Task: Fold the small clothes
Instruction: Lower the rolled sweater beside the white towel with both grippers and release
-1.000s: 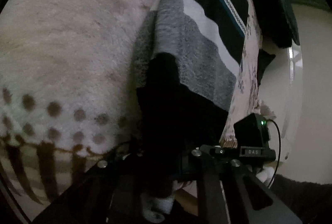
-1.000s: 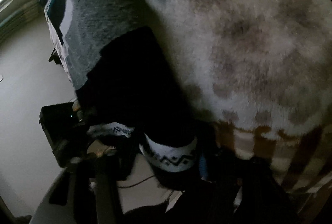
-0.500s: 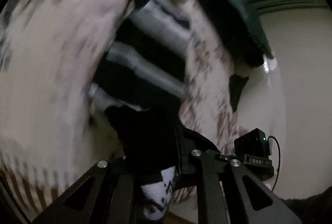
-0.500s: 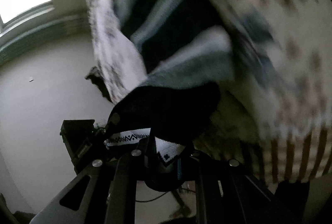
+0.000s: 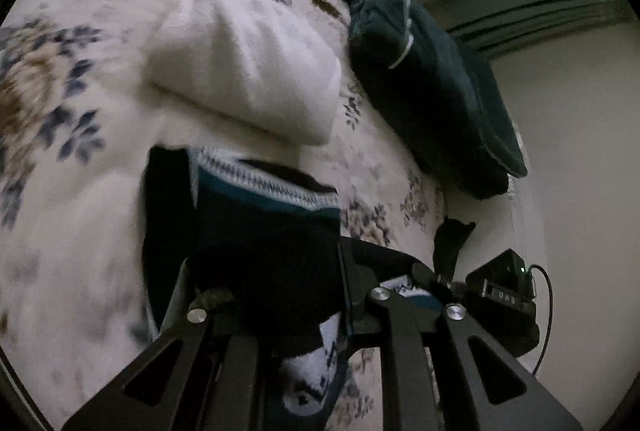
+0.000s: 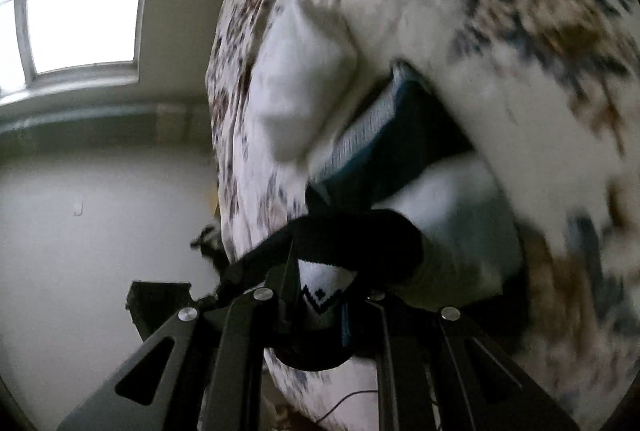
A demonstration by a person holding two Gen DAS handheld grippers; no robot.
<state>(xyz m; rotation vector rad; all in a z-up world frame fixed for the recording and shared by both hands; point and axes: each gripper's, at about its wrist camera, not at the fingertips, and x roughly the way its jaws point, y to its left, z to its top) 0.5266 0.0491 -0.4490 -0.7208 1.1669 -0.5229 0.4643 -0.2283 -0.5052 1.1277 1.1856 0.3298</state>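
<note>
Pinching the same black sock (image 5: pixel 276 271) by its white patterned cuff, the left tongs (image 5: pixel 308 311) and right tongs (image 6: pixel 324 307) are both closed on it, holding it over the floral bedspread (image 5: pixel 80 191). A white folded garment (image 5: pixel 248 71) lies just beyond. The knit looks light, soft and floppy; gripping at cuff and toe should keep it flat.
</note>
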